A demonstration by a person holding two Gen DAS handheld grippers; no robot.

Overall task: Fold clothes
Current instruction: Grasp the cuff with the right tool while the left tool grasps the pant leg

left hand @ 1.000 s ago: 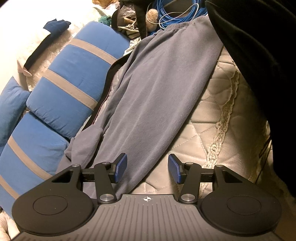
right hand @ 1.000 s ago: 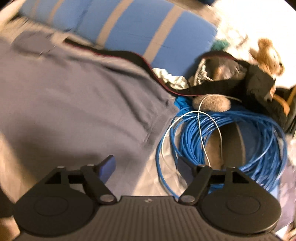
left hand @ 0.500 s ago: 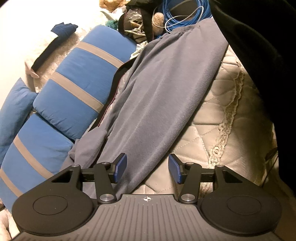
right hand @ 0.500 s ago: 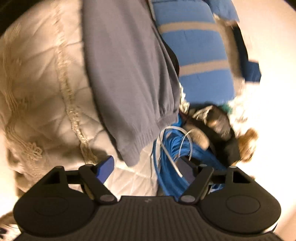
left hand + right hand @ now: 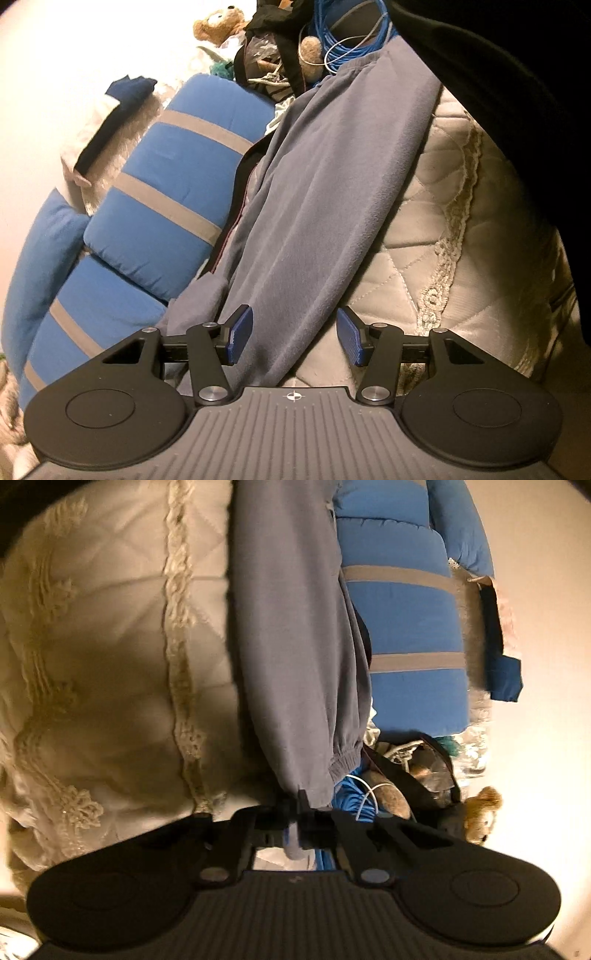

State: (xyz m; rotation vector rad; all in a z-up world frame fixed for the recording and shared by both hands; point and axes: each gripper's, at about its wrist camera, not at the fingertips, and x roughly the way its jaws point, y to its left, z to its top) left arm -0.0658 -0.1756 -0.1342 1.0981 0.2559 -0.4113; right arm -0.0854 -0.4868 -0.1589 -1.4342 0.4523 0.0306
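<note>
A long grey garment point(image 5: 332, 184) lies stretched across the cream quilted bedspread point(image 5: 424, 240). My left gripper point(image 5: 293, 339) hovers over its near end with the blue pads apart; the cloth runs under and between them without being pinched. In the right wrist view the same garment point(image 5: 295, 646) ends in an elastic cuff point(image 5: 343, 764). My right gripper point(image 5: 295, 808) is closing its jaws on the hem edge beside that cuff, and grey cloth is pinched between the fingers.
Blue cushions with grey stripes point(image 5: 177, 184) line the far side of the garment. Beyond the cuff sit a coil of blue cable point(image 5: 347, 797), dark clutter and a teddy bear point(image 5: 480, 812). A large dark shape point(image 5: 517, 110) fills the left view's right edge.
My right gripper rolled, dropped to the garment's cuff end and went from wide apart to closed on the cloth. My left gripper stayed over the near end, tilting slightly.
</note>
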